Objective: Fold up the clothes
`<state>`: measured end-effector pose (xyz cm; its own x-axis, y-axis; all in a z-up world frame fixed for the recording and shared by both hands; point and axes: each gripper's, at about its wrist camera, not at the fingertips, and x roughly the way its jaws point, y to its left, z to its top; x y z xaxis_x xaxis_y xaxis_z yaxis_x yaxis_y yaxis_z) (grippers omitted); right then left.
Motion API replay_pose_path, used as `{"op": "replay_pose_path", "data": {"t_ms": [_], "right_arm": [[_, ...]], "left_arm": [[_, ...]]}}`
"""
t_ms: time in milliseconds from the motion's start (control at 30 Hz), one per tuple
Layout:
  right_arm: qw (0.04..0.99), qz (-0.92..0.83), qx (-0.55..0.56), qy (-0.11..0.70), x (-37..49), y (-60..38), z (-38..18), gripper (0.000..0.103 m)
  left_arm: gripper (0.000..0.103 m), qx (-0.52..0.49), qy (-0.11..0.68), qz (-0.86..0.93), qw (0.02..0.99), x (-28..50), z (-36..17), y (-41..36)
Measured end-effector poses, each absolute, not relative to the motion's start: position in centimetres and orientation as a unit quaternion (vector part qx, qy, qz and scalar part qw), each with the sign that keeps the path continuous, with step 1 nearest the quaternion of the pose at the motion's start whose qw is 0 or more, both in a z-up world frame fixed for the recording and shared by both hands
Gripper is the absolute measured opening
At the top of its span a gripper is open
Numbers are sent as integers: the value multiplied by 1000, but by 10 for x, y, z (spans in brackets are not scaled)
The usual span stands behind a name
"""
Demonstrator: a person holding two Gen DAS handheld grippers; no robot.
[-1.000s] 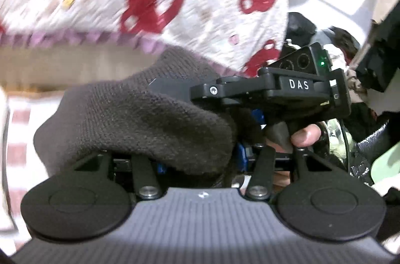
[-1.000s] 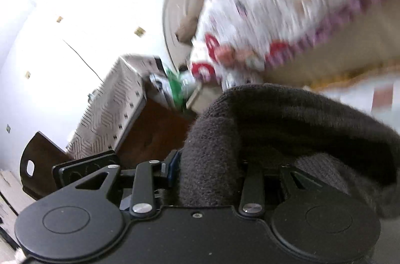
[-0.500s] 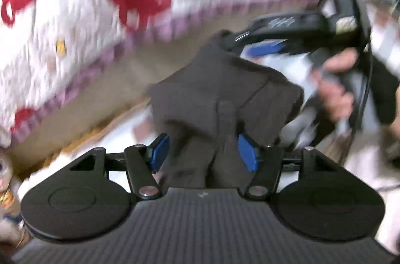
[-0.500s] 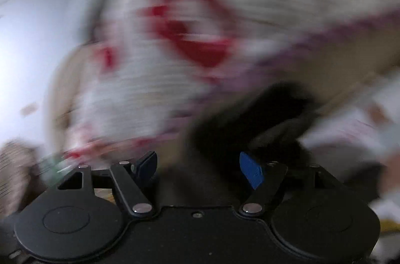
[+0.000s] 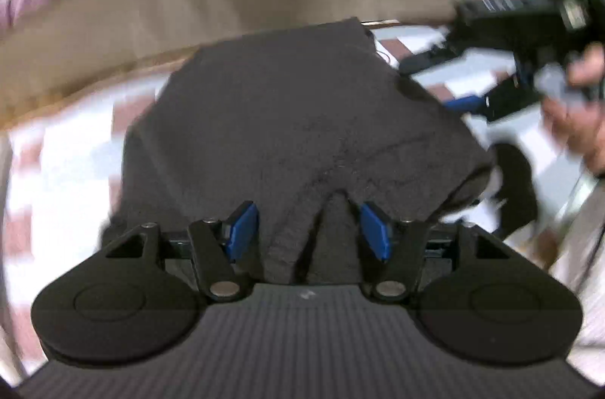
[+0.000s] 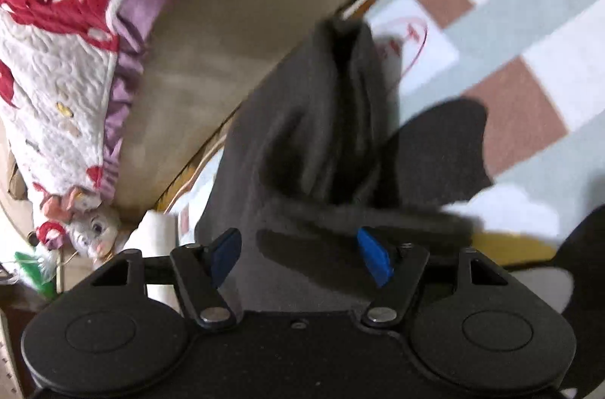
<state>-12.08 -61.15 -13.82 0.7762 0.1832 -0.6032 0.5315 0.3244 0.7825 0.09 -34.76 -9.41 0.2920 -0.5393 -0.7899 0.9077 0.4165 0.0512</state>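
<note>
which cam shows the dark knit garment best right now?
Left wrist: the dark knit garment spreads nearly whole across the checked mat, edges visible. Right wrist shows it bunched into a deep fold, its near part blurred.

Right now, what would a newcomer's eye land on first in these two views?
The dark grey knit garment fills the centre of both views, lying on the checked floor mat between the open blue pads of the left gripper and right gripper. Behind it hangs a white quilt with red cartoon prints and a purple frill.
</note>
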Motion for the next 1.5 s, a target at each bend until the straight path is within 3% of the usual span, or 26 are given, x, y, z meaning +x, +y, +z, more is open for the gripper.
{"op": "replay_pose_path", "data": {"t_ms": [100,233,367,400,433,467,500,567,667,867,933,1267,1400,1433,1467,1500], "right_arm": [[773,-96,539,320,-113,-603,-130,77],[807,-91,455,364,-94,-583,-126,77],[826,-97,412,373,-85,-577,-125,78],[829,-97,414,363,-87,-579,-126,78],[832,-96,419,350,-89,-582,-126,78],[836,-97,428,331,-92,-586,-125,78],[839,-96,440,306,-96,-591,-123,77],[843,-90,464,256,-105,-598,-116,77],[845,-98,480,216,-123,-603,-107,77],[873,-99,428,214,-145,-583,-79,78],[891,-55,404,202,-149,-567,-69,83],[927,-36,69,367,-115,-434,-80,86],[916,-12,0,401,-94,-405,-96,94],[915,-35,-16,402,-87,-401,-102,93],[913,-62,-32,402,-81,-400,-105,82],[911,-89,-48,400,-75,-399,-108,52]], "left_arm": [[72,354,284,-458,764,-17,-114,-355],[82,413,244,-427,766,-28,-139,-360],[83,411,241,-394,786,-20,-143,-363],[80,393,247,-388,796,-12,-138,-361],[68,374,248,-380,809,-4,-133,-359],[50,360,245,-373,819,4,-127,-357],[43,347,242,-359,832,14,-121,-354],[15,325,231,-329,856,31,-107,-349],[15,303,198,-286,887,53,-80,-339],[15,280,96,-201,934,72,-14,-304],[17,262,88,-180,944,76,5,-288],[18,155,92,-113,977,82,42,-204],[18,137,96,-105,980,77,37,-187],[18,127,98,-100,982,75,36,-183],[18,119,102,-97,983,73,35,-180],[18,114,104,-93,984,70,35,-176]]}}
